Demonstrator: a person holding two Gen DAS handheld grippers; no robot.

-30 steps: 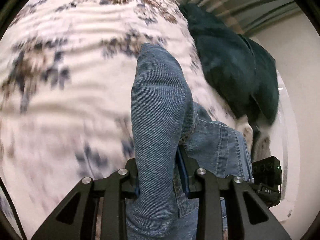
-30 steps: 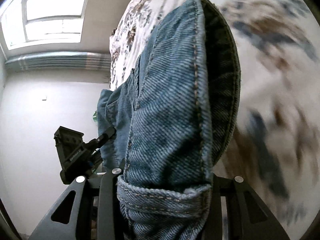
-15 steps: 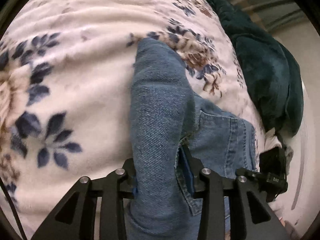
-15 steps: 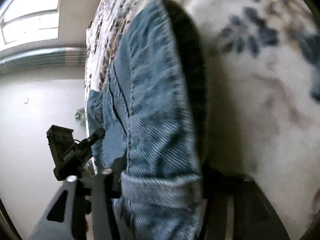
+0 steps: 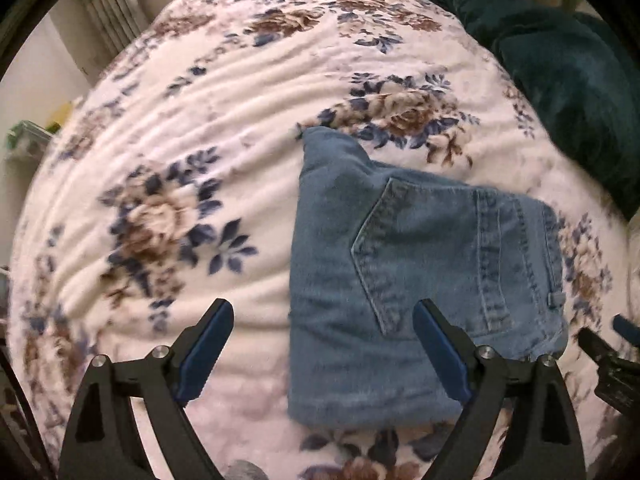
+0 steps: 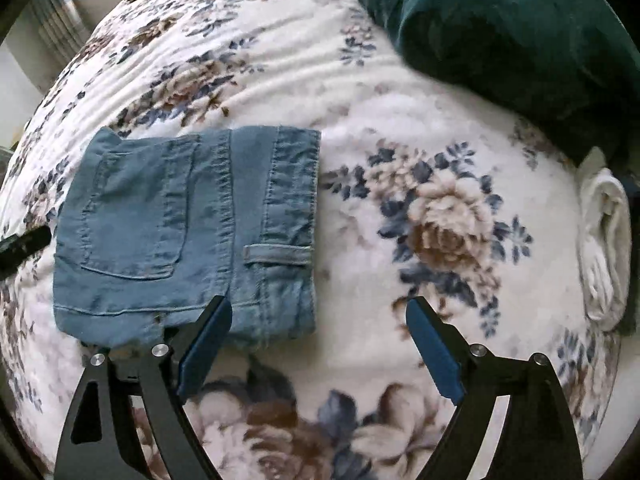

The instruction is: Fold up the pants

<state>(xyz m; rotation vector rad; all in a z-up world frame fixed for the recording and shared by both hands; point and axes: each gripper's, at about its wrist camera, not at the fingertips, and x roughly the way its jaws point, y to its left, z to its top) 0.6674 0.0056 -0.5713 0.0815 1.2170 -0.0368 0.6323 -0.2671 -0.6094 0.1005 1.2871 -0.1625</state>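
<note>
The blue denim pants (image 5: 416, 272) lie folded into a compact rectangle on the floral blanket (image 5: 192, 128), back pocket and waistband up. My left gripper (image 5: 324, 320) is open and empty, raised above the near left part of the pants. In the right wrist view the pants (image 6: 188, 232) lie left of centre. My right gripper (image 6: 318, 320) is open and empty, above the blanket (image 6: 400, 128) just right of the near waistband corner. The other gripper's tip shows at each view's edge (image 5: 612, 360) (image 6: 24, 244).
A dark green blanket (image 5: 568, 72) (image 6: 500, 20) is bunched at the far right of the bed. A white cloth (image 6: 604, 236) lies at the right edge. A wall and radiator (image 5: 108, 16) stand beyond the bed's far left.
Both grippers held denim folds shut a second ago. Both have opened, let go and pulled back; the pants now lie flat and folded on the blanket.
</note>
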